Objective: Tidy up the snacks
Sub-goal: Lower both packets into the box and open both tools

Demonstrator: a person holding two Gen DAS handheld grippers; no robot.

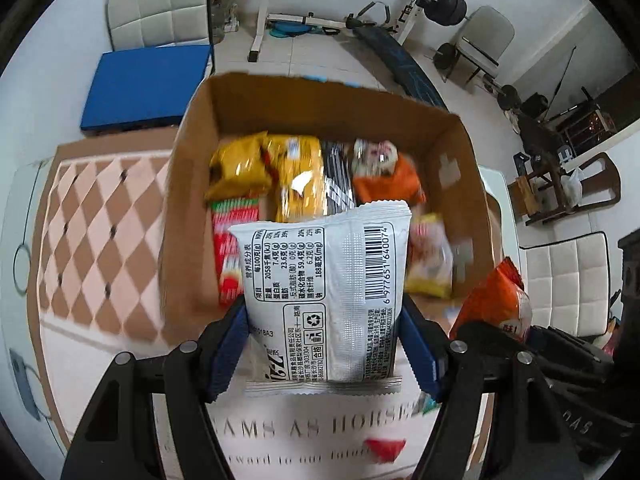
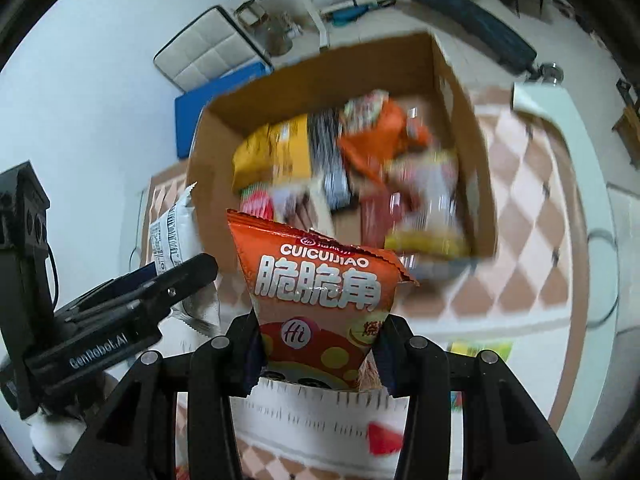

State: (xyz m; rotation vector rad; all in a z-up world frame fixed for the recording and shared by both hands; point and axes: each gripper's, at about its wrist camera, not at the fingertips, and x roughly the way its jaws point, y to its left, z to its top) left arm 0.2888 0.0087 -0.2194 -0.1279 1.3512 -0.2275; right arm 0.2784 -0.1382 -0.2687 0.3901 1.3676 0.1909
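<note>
**Two packets held at the near edge of the box**

We cannot read much inside the cardboard box (image 1: pixel 256 100): motion blur smears its contents in both views, and the white packet (image 1: pixel 326 300) hides the near middle of it from the left wrist camera. The lower seal of the orange packet (image 2: pixel 320 304) is cut off behind our right gripper's fingers.

Our left gripper (image 1: pixel 324 348) is closed partway on the white packet, its blue pads pressing the packet's two sides; the packet stands upright, barcode side toward the camera. Our right gripper (image 2: pixel 320 356) is pinched narrow around the bottom of the orange packet, which fans out above the fingers.

Below both lies a checked tablecloth (image 1: pixel 92 216) with a small red wrapper (image 1: pixel 384 448) on it. Beyond, in the box, yellow bags (image 1: pixel 296 176) sit beside an orange bag (image 1: pixel 388 184) and a red pack (image 1: pixel 230 248). Farther off stand a blue mat (image 1: pixel 148 84) and a weight bench (image 1: pixel 400 60).
</note>
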